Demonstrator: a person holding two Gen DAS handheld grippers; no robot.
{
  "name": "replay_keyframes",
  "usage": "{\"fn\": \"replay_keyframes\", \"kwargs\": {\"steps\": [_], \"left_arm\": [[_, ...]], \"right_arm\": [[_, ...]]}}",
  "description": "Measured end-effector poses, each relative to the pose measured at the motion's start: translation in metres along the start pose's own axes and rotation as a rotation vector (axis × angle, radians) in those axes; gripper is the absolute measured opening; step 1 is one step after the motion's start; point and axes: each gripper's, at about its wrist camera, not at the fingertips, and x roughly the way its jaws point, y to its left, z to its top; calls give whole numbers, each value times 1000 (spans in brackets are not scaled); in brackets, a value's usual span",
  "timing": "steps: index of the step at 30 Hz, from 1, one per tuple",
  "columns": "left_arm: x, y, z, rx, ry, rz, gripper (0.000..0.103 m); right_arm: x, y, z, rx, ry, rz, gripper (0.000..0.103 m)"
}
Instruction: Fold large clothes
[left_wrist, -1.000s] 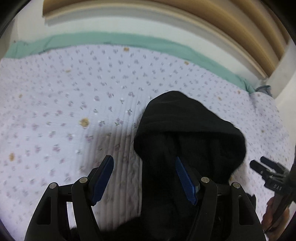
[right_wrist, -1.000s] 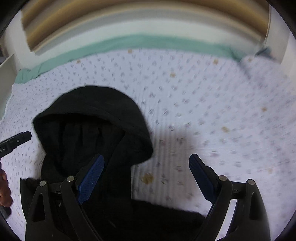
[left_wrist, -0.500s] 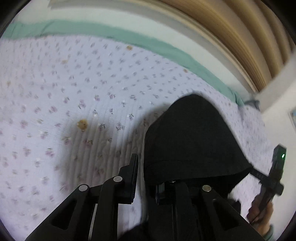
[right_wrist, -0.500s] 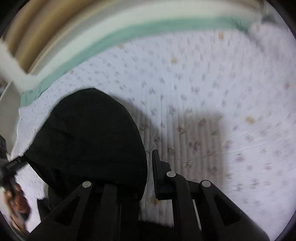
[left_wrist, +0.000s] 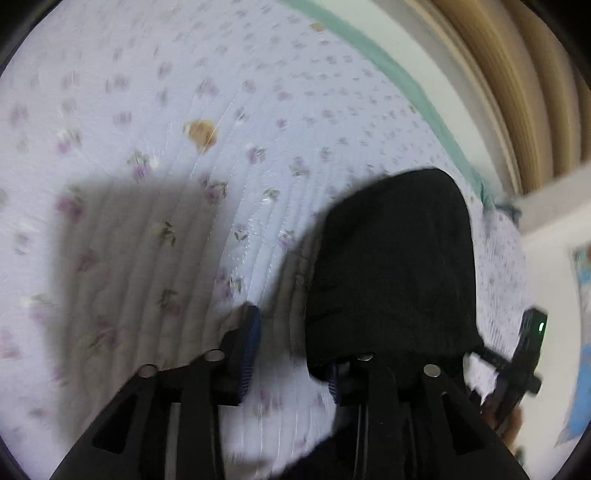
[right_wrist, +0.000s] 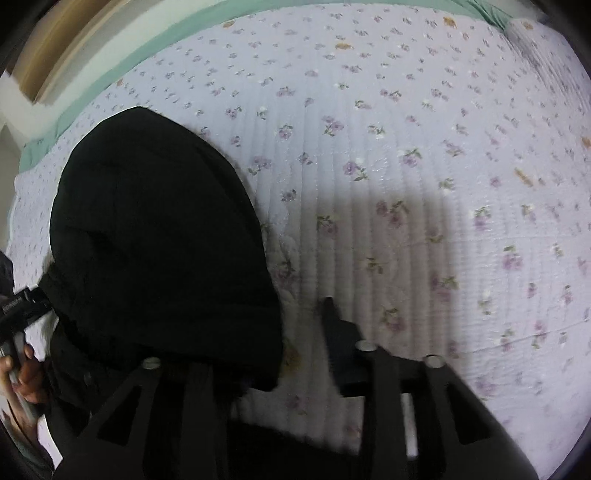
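A black hooded garment lies on the bed, its hood (left_wrist: 391, 266) spread flat on the floral quilt (left_wrist: 147, 221). My left gripper (left_wrist: 291, 347) is low at the hood's left edge. Its jaws are opening; the gap shows only quilt, and black cloth drapes over the right finger. In the right wrist view the hood (right_wrist: 159, 240) fills the left side. My right gripper (right_wrist: 291, 350) sits at the hood's right edge, jaws opening. Its right finger (right_wrist: 332, 328) stands on bare quilt and its left finger is hidden under the cloth. Each view shows the other gripper past the hood.
The quilt (right_wrist: 424, 166) stretches wide on both sides of the hood. A green sheet edge (right_wrist: 110, 70) and a wooden headboard (left_wrist: 535, 92) bound the far side. A hand (right_wrist: 22, 373) holds the other gripper at the left edge of the right wrist view.
Both grippers came down close to the bed. Their jaws went from wide open to shut at the hood's edges, and now stand partly open again.
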Motion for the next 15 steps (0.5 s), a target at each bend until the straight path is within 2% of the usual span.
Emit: {"fn": "replay_keyframes", "kwargs": {"steps": [2, 4, 6, 8, 9, 11, 12, 15], "left_arm": [[-23, -13, -7, 92, -13, 52, 46], [-44, -20, -14, 168, -27, 102, 46], [-61, -22, -13, 206, -37, 128, 46], [-78, -26, -2, 202, -63, 80, 46], [-84, -30, 8, 194, -82, 43, 46], [-82, -39, 27, 196, -99, 3, 49], [-72, -47, 41, 211, -93, 0, 53], [-46, -61, 63, 229, -37, -40, 56]], "right_arm": [[-18, -12, -4, -10, -7, 28, 51], [-37, -20, -12, -22, -13, 71, 53], [-57, -26, -16, -37, -30, 73, 53], [-68, -25, -11, -48, -57, 62, 58], [-72, -24, -3, -55, -73, 59, 68], [-71, -22, 18, -64, -94, 62, 75], [-70, -16, 28, -77, -101, 76, 75], [-46, 0, 54, -113, -81, 99, 75]]}}
